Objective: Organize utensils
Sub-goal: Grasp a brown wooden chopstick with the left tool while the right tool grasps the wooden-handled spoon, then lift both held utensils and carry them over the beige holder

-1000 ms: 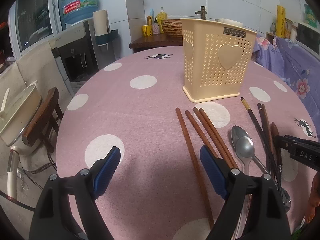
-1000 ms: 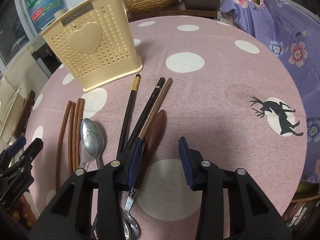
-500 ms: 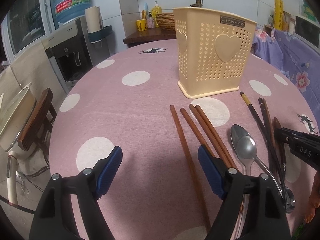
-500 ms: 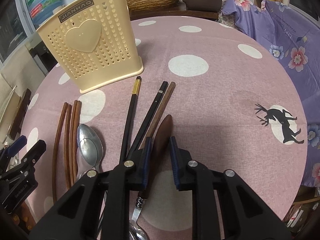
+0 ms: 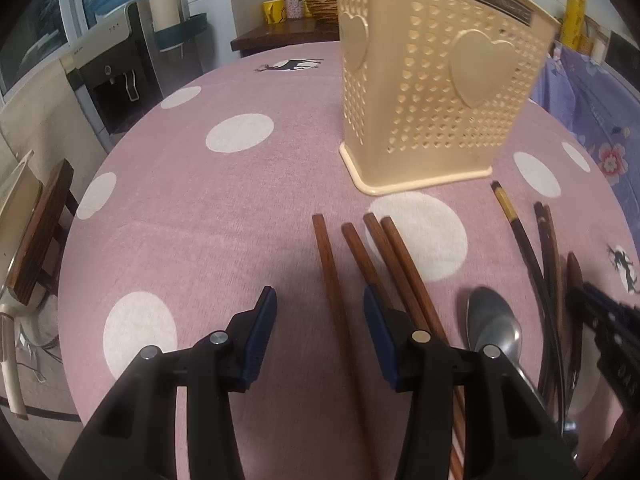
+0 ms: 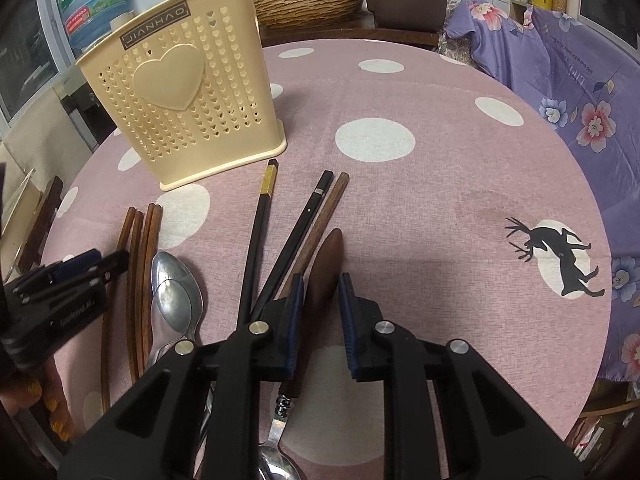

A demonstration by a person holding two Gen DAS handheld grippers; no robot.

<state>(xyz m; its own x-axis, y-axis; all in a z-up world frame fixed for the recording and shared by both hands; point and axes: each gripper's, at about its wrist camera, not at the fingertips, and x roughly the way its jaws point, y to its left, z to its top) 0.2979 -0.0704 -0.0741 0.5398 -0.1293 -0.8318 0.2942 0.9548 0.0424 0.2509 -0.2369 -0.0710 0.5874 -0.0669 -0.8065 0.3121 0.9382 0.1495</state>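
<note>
Several brown chopsticks (image 5: 376, 256) lie on the pink dotted table in front of the beige perforated utensil holder (image 5: 436, 92). My left gripper (image 5: 319, 296) hangs low over them, jaws closing, with the leftmost chopstick (image 5: 328, 264) between the pads and untouched. Two metal spoons (image 6: 172, 284) lie beside black chopsticks (image 6: 258, 236). My right gripper (image 6: 321, 280) is shut on the wooden handle of a spoon (image 6: 330, 248), whose metal bowl (image 6: 276, 468) shows under the gripper body. The holder (image 6: 188, 100) stands at the back left in the right wrist view.
The round table (image 6: 440, 208) ends close on the left (image 5: 80, 240), beside a wooden chair (image 5: 36, 236) and a water dispenser (image 5: 112, 64). A purple floral cloth (image 6: 568, 92) lies at the right. A wicker basket (image 6: 308, 4) sits behind. A person's fingers (image 6: 52, 412) show at the lower left.
The left gripper moved forward and down to the brown chopsticks and its jaws narrowed around the leftmost one. The right jaws closed on the wooden spoon handle.
</note>
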